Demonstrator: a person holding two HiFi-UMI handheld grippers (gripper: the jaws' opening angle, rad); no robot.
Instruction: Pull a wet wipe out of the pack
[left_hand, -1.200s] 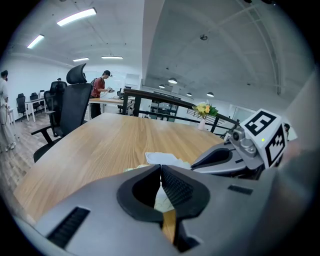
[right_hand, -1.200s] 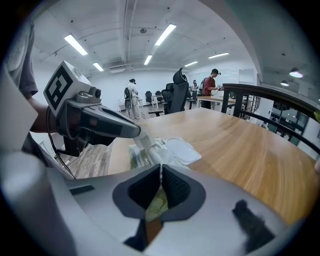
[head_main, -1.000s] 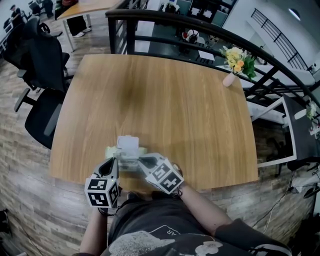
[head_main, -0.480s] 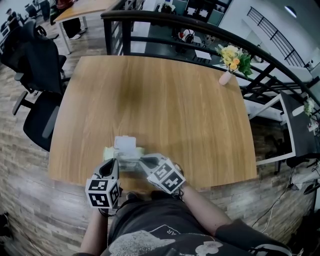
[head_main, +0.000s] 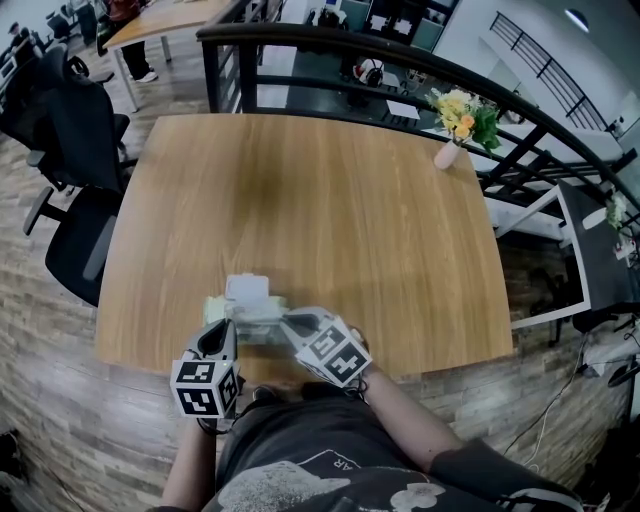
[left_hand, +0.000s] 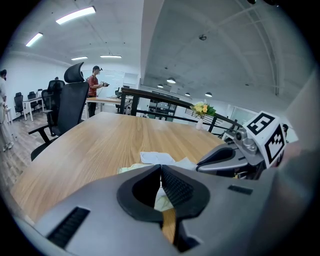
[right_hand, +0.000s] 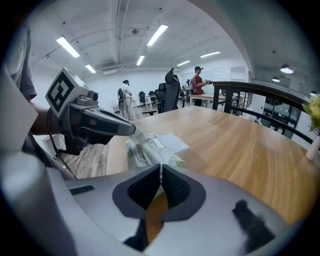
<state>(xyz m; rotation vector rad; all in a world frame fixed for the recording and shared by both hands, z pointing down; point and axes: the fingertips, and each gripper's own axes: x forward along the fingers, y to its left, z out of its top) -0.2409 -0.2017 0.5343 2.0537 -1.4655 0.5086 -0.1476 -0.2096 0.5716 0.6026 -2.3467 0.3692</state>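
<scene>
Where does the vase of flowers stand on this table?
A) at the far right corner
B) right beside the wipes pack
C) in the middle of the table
A: the vase of flowers stands at the far right corner of the table, well away from the wipes pack at the near edge.

Open-plan office. Light wood table (head_main: 320, 200) with rounded corners, on a wood-plank floor (head_main: 60, 400). Black office chair (head_main: 75, 150) at its left edge. Black railing (head_main: 400, 50) runs behind the far edge. Vase of yellow flowers (head_main: 455, 128) at the far right corner. White ceiling, strip lights (right_hand: 67, 46). Another desk (head_main: 160, 18) and standing people (right_hand: 198, 82) further back.
</scene>
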